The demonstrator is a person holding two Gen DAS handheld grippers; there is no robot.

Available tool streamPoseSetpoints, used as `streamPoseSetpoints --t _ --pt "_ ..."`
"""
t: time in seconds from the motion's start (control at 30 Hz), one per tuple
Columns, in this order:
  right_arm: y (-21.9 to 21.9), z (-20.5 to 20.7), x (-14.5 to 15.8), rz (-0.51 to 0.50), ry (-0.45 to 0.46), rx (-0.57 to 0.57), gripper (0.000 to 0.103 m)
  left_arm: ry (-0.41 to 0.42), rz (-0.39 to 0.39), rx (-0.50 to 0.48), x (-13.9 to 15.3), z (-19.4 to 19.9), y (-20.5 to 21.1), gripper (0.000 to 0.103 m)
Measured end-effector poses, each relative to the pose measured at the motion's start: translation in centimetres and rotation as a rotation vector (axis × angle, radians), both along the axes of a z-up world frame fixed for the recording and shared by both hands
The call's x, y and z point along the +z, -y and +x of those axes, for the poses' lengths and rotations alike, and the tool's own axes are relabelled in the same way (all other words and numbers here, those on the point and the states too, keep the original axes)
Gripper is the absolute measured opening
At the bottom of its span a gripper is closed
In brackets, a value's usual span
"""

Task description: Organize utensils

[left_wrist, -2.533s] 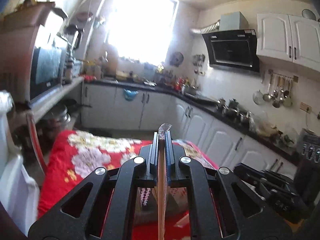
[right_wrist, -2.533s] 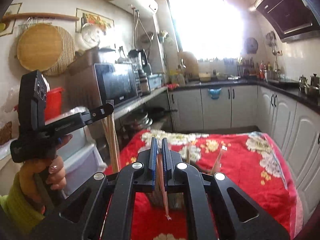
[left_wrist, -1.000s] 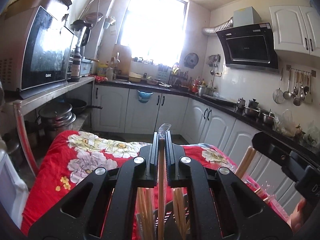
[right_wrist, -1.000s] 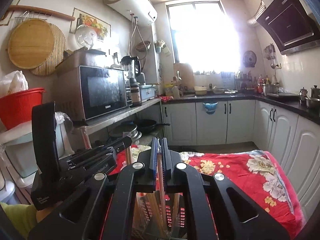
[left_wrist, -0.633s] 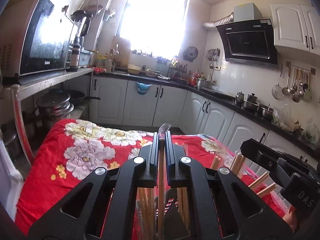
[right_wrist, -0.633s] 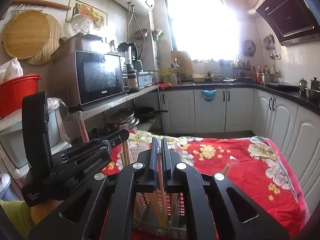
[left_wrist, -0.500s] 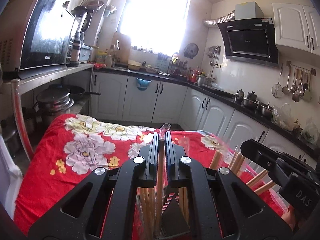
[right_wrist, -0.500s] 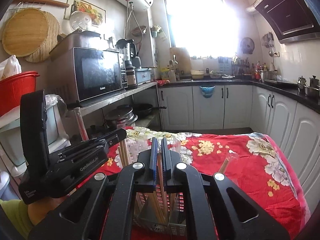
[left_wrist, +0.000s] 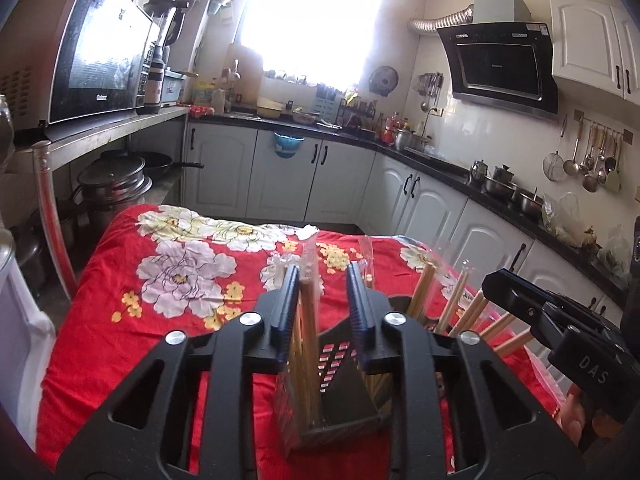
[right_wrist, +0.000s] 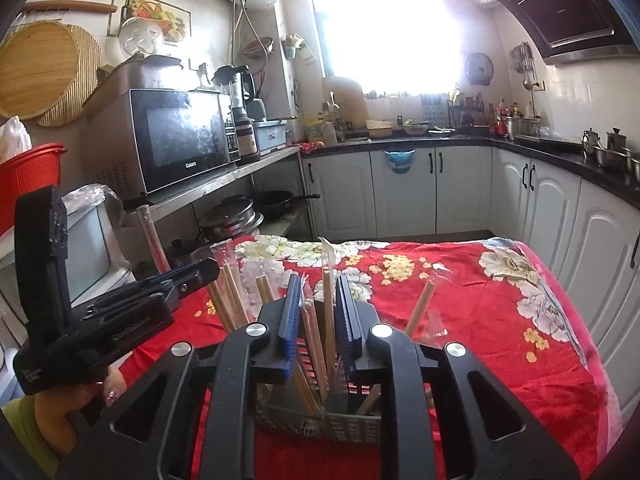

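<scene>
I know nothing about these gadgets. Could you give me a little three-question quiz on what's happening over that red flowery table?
1. True or false: both claws hang over the black holder on the red cloth.
2. What is the left claw letting go of? A) a ladle B) a wrapped chopstick pair C) a pan
3. Fill in: the sticks by the right claw stand in the ____.

Key: 1 true; 2 B, its fingers are opening with the wrapped chopstick pair between them; 3 holder, and that claw is opening too.
</scene>
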State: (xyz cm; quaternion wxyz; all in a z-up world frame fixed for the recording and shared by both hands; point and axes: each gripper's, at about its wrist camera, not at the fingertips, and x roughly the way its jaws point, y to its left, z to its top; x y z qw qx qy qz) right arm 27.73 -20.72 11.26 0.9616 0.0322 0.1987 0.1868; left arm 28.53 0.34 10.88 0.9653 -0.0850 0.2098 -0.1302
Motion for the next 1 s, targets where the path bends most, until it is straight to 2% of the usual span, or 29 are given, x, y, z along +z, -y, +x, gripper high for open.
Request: streamPoseSetpoints --t 0.07,0.13,0.37,0.43,0.7,0.83,1.0 --pt "0.1 -0.3 0.0 -0.006 -0.002 -0.001 0.02 -0.009 0.002 0.0 0.1 -0.6 -0.2 0.022" --pt "0.2 -0.6 0.0 -0.008 -0.006 -0.002 0.022 -0.02 0.0 -0.004 0.1 -1.1 -0.3 0.03" --pt "0.4 -1.8 0.0 -0.014 -0.017 -0.01 0.025 -0.047 -0.003 -0.009 0.2 -2.9 -1.0 0.04" --pt "0.5 -2.2 0.0 -0.017 -0.018 -0.011 0.026 -0.051 -0.005 -0.011 0.2 -3.4 -1.1 0.046" --pt "1.0 -4.0 -0.2 -0.021 -0.015 -0.011 0.032 -0.066 -0.004 -0.018 0.1 -5.7 -1.2 0.062" --pt "1.4 -5.3 -0.6 -0.018 -0.018 -0.009 0.041 -0.079 -0.008 -0.014 -0.3 -6.9 -1.4 0.075" --pt "1.6 -6.9 -1.8 -0.035 -0.033 -0.008 0.052 -0.092 0.01 0.012 -1.4 -8.5 -1.5 0.084"
